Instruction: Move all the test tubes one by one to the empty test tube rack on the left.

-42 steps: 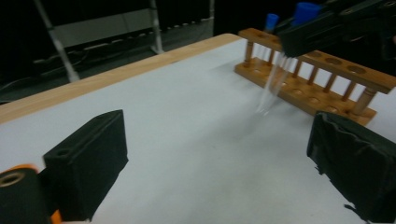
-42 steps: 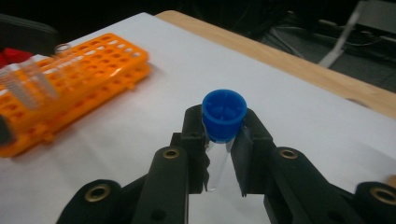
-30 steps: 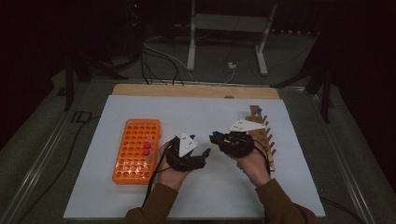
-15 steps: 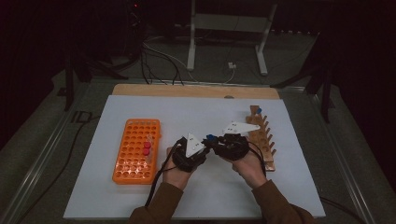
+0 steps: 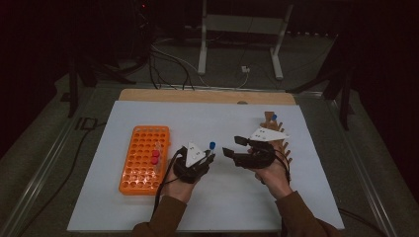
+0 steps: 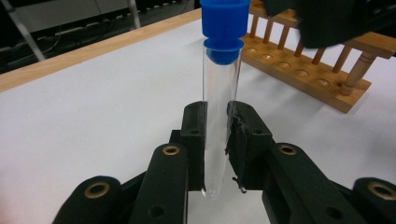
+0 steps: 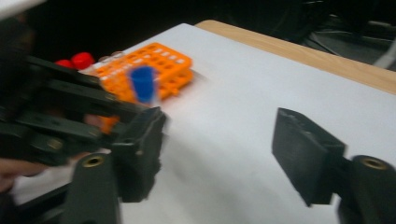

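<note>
The left tongs (image 6: 216, 140) stand clamped on a clear test tube (image 6: 219, 116) with a blue cap (image 6: 224, 21), the jaws pressing its lower half and holding it upright above the white table (image 6: 93, 121). The right tongs (image 7: 217, 154), whose jaws have just been opening, stand apart with nothing between them, just beside the left tongs and the capped tube. From above, both tongs (image 5: 210, 157) (image 5: 233, 146) meet near the middle of the table (image 5: 296, 197), the tube's blue cap (image 5: 212, 145) rising between the two hands. An orange tube rack (image 5: 145, 159) lies just left of the left hand and carries tubes with red caps (image 5: 155, 157). A wooden peg rack (image 5: 281, 143) lies behind the right hand, with one blue-capped tube (image 5: 273, 118) standing at its far end. Cables (image 5: 168, 59) and a metal stand (image 5: 242, 34) sit on the dark floor beyond the table
</note>
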`<action>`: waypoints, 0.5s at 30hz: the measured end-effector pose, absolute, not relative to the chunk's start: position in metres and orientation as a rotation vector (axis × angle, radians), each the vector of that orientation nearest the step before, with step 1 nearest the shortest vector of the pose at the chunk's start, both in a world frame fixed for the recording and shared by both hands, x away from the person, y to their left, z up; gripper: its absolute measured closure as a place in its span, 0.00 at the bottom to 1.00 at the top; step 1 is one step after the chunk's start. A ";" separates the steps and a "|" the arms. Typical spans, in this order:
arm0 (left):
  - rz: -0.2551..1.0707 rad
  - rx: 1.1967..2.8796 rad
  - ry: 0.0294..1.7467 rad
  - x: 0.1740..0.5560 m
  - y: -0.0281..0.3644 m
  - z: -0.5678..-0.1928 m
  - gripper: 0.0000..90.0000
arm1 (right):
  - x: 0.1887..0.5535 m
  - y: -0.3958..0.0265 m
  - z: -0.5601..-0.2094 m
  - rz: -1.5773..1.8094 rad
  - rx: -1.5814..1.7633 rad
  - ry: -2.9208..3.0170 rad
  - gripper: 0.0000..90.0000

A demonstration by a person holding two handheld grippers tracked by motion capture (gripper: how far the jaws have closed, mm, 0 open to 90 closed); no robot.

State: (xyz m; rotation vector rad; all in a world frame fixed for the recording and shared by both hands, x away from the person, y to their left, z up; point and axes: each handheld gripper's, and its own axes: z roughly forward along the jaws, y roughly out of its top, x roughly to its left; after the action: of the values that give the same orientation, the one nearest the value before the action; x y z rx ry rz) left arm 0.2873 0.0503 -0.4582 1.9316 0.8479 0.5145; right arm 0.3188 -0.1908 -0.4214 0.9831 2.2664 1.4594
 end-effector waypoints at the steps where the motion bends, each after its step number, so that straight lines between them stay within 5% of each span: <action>1: 0.517 1.927 0.851 0.286 0.053 -0.458 0.85 | 0.319 -0.194 -0.422 1.456 0.994 2.259 0.33; 15: 0.515 1.890 0.875 0.274 0.090 -0.450 0.85 | 0.324 -0.218 -0.431 1.337 1.070 2.188 0.03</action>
State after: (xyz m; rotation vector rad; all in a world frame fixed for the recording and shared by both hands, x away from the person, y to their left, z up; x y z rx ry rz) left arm 0.2735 0.0902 -0.4502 1.8896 0.8748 0.5155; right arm 0.3236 -0.2182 -0.4313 1.0704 2.1883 1.3368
